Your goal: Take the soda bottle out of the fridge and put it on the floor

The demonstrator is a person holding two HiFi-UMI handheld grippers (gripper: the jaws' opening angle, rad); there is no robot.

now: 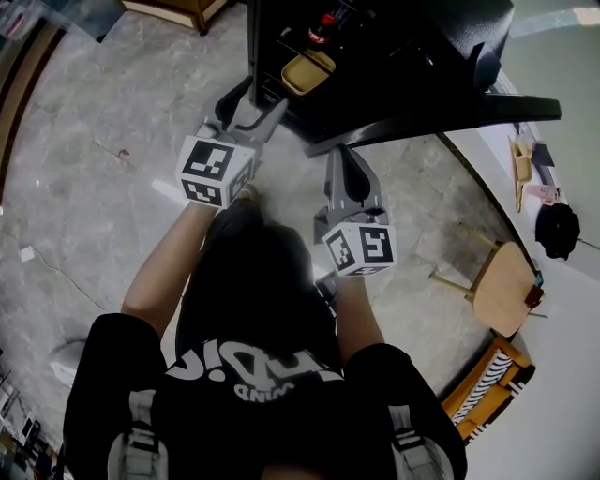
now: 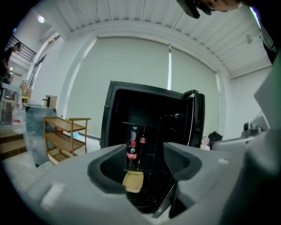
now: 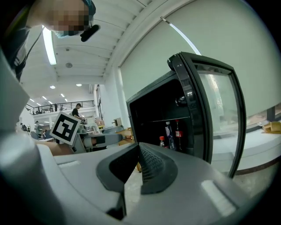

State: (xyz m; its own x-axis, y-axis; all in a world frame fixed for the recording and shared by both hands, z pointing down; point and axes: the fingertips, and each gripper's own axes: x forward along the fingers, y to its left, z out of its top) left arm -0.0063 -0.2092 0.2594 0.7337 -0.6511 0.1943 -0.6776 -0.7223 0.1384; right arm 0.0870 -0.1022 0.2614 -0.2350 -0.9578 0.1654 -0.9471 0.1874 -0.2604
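The black fridge (image 2: pixel 118 105) stands open, its glass door (image 3: pixel 215 110) swung wide. On its shelf stands a soda bottle (image 2: pixel 132 154) with a red label, with two more bottles (image 2: pixel 142 139) behind it and a tan container (image 2: pixel 133 181) below. The soda bottle (image 1: pixel 323 26) also shows from above in the head view. My left gripper (image 2: pixel 144 151) is open and empty, aimed at the shelf from just outside the fridge (image 1: pixel 253 101). My right gripper (image 3: pixel 139 149) is shut on nothing, low beside the door's edge (image 1: pixel 349 155).
A wooden shelf cart (image 2: pixel 66 136) stands left of the fridge, and a large water bottle (image 2: pixel 16 117) further left. A wooden chair (image 1: pixel 506 286) and a striped crate (image 1: pixel 487 389) stand at the right. Grey marble floor (image 1: pixel 112 187) lies in front of the fridge.
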